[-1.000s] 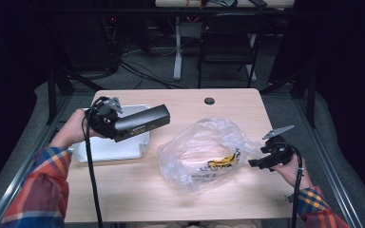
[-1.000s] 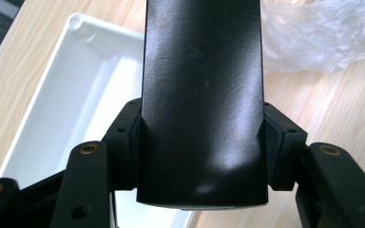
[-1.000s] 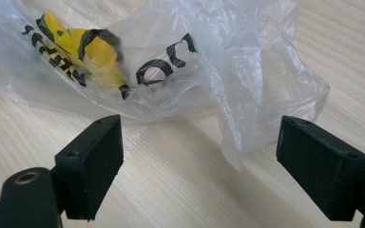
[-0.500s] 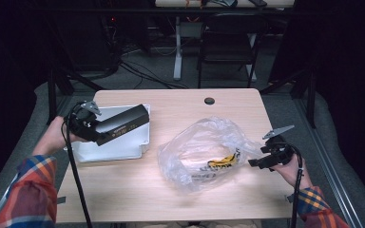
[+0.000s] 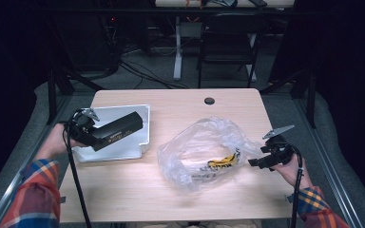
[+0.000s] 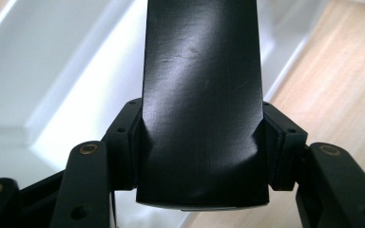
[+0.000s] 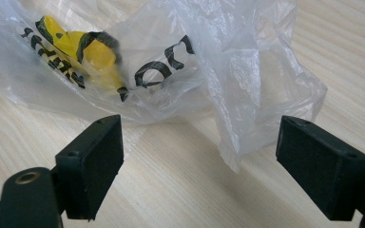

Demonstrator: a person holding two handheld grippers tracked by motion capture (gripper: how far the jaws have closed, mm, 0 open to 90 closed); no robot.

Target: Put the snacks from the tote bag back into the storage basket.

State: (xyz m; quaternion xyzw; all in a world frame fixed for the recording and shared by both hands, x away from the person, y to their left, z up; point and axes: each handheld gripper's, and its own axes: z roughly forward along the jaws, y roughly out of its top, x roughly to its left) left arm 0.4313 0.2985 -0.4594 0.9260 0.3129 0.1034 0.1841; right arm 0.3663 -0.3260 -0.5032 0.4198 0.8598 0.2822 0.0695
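The left gripper [image 5: 105, 137] clamps a black box [image 5: 117, 132] and holds it over the white tray [image 5: 144, 124] at the table's left: judged, the step is setting it down in the tray, then letting go. At centre lies the plastic bag [image 5: 204, 154]. The right gripper [image 7: 199, 161] waits spread apart at its edge.
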